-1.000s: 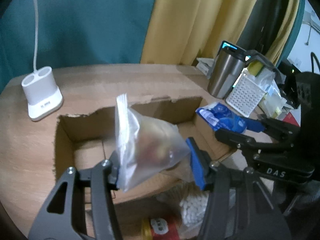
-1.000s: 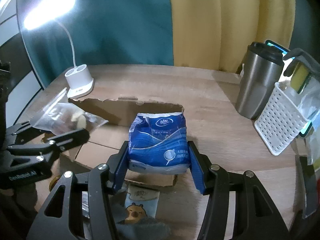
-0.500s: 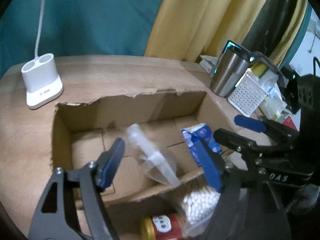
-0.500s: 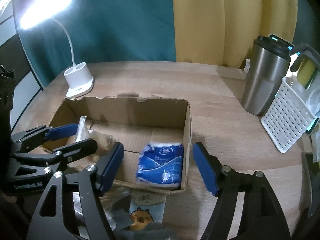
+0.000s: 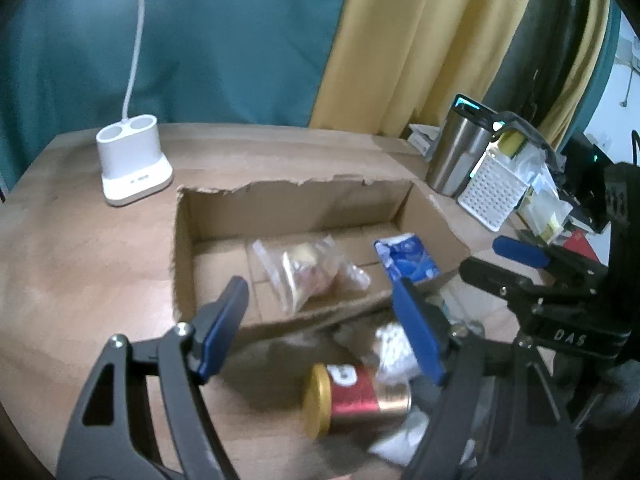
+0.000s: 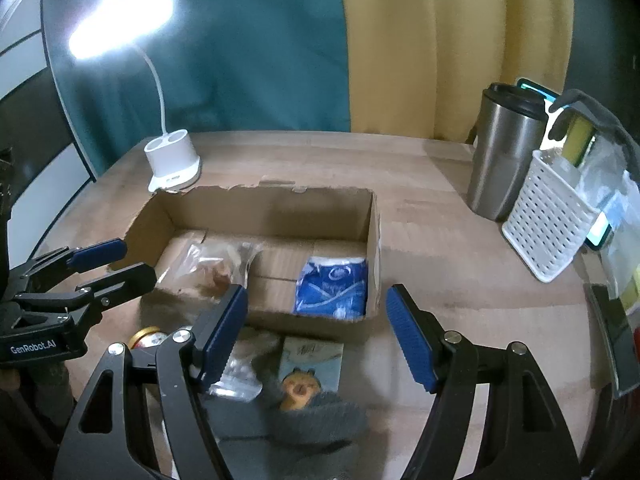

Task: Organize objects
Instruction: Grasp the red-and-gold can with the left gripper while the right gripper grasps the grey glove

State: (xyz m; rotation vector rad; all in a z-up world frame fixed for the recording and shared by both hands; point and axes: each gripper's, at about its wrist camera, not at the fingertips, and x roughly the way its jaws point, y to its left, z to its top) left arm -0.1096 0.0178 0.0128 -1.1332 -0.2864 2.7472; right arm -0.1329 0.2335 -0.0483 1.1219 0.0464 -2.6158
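An open cardboard box sits on the wooden table. Inside lie a clear plastic bag of snacks and a blue tissue pack. My left gripper is open and empty, above the box's near wall; it also shows in the right wrist view. My right gripper is open and empty, in front of the box. In front of the box lie a red-and-gold can, a bag of white beads, a card with a cartoon animal and a grey cloth.
A white lamp base stands left behind the box. A steel tumbler and a white perforated basket stand at the right. Curtains hang behind the table.
Both grippers opened and let go: the snack bag and the tissue pack dropped into the box. Both grippers then pulled back toward the near side.
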